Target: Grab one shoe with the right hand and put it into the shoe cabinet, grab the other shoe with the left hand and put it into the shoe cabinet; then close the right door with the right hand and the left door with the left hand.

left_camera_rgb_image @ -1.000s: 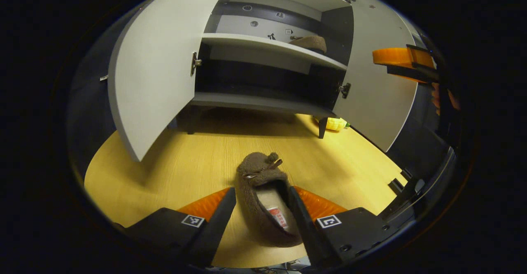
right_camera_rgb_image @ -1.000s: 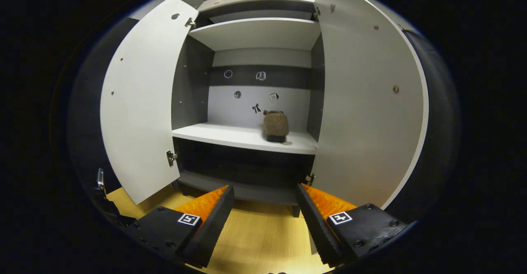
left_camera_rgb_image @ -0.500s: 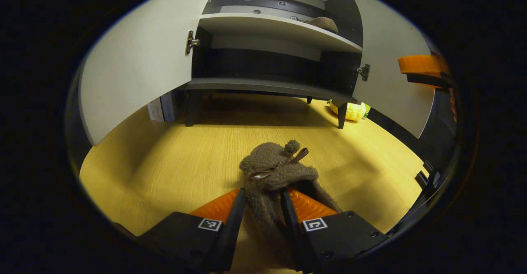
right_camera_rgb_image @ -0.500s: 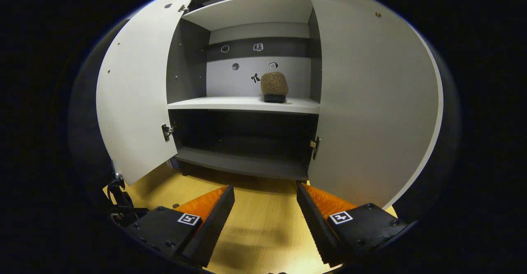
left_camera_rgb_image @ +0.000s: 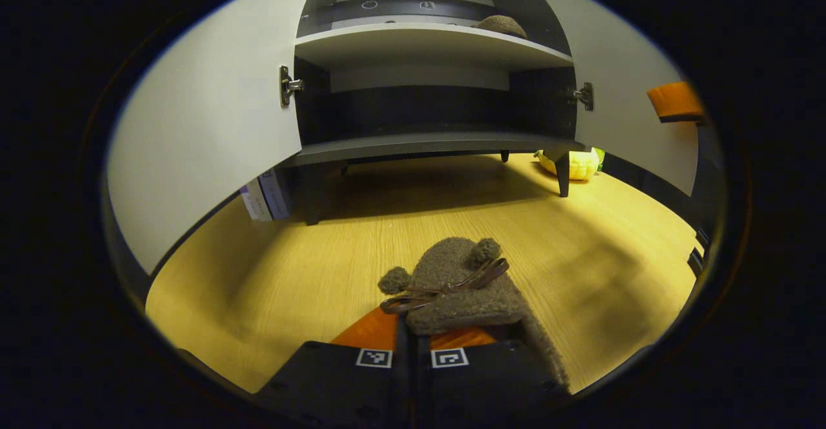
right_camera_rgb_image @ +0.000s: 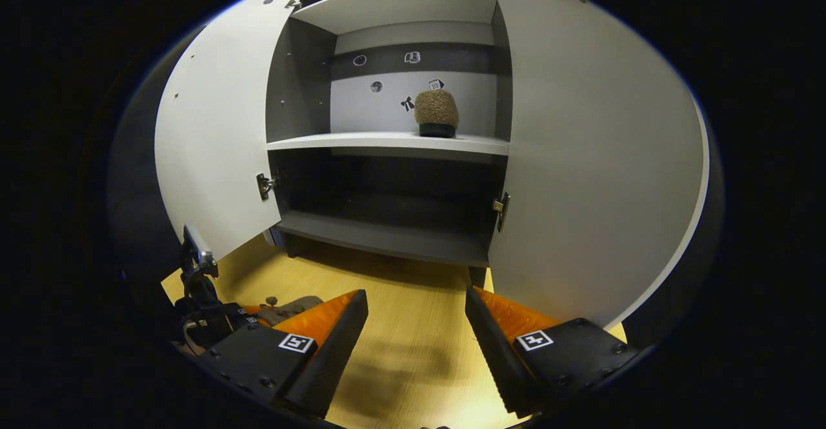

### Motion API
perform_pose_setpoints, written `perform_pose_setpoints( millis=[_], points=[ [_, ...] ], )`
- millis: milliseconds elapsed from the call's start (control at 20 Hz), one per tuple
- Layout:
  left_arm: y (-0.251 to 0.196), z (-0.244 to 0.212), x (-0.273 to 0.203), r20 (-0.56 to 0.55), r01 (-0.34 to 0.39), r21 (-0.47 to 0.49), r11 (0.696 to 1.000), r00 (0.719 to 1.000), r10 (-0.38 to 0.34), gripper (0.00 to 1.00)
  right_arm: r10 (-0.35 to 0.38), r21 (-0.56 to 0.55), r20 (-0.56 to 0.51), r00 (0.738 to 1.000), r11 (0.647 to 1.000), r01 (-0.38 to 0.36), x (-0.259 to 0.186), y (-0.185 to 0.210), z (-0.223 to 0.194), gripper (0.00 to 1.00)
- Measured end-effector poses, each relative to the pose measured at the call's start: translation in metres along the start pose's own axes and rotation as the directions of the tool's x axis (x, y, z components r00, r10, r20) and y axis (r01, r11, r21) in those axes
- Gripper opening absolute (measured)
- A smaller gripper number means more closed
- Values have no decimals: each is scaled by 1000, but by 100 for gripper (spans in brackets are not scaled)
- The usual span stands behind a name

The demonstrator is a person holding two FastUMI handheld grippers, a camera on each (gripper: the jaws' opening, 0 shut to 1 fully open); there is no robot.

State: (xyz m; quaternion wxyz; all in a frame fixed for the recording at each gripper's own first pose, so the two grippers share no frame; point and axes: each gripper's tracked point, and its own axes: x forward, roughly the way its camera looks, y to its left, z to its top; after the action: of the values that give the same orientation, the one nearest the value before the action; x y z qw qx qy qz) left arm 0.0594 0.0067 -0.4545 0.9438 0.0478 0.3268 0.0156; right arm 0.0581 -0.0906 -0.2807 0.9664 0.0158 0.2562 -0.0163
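Left gripper is clamping the fuzzy brown slipper just ahead over the wooden surface; right gripper is gaping, empty. Its mate is sitting on the grey cabinet's shelf ahead; both doors are awaiting closing

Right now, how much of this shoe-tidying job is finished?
About a third. One fuzzy brown shoe already sits on the cabinet's upper shelf. The left gripper is shut on the second shoe, low over the wooden floor in front of the cabinet. It must yet go inside. The left door and right door stand wide open; the right gripper is open and holds nothing.
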Motion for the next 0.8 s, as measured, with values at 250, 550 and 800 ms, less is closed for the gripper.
perform_pose_setpoints(
  millis=[250,550,800],
  points=[
    [3,68,-67,71,26,6,1000,997,-26,7,16,2,20,1000,1000,-16,-19,16,25,98],
    [29,202,-156,202,30,-50,998,979,-20,7,70,-44,42,997,997,-68,-41,37,66,98],
    [51,290,-173,247,-1,-86,996,969,22,6,161,-104,79,984,983,-153,-37,53,113,98]
  ],
)
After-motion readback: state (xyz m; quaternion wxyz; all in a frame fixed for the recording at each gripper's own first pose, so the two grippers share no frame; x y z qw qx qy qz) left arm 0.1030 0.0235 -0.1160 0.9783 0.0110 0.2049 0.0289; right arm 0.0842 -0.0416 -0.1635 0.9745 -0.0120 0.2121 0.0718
